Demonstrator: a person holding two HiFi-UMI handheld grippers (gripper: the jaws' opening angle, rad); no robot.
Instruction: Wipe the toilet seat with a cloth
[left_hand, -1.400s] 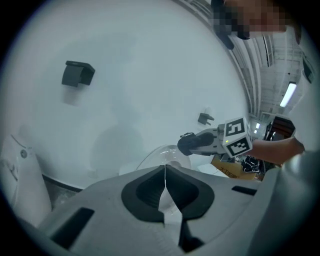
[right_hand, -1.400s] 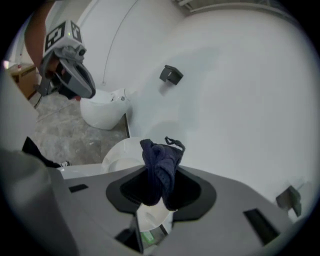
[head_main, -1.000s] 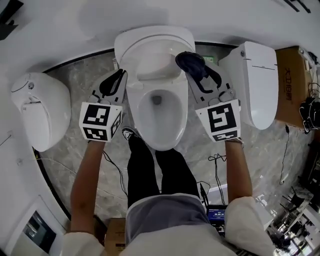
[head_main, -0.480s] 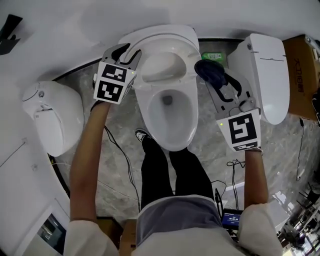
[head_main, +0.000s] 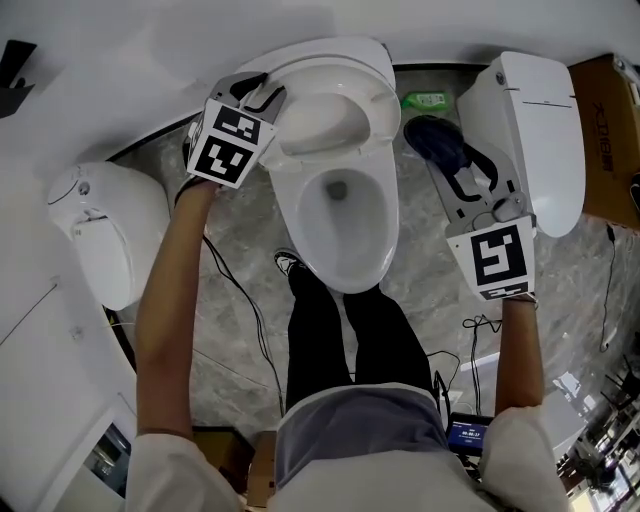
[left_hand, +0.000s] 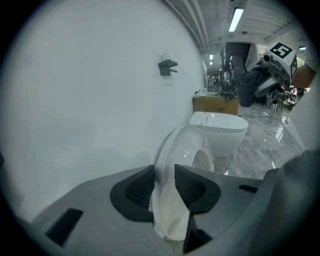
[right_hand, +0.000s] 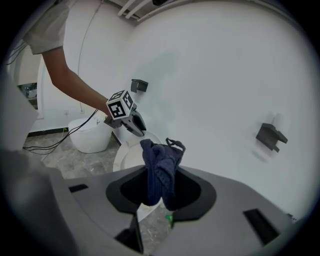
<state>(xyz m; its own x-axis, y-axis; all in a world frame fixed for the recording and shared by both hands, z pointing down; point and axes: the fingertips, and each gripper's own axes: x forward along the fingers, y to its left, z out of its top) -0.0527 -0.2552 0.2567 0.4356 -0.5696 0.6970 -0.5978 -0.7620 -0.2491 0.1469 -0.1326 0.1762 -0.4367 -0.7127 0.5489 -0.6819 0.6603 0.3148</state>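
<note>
Aloft, cloth (right_hand: 160, 170) in right gripper (right_hand: 160, 189)

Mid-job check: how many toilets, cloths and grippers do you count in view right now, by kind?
Toilets: 3 (centre toilet, left toilet, right toilet)
Cloths: 1 (dark blue cloth)
Grippers: 2 (left gripper, right gripper)
Total: 6
</note>
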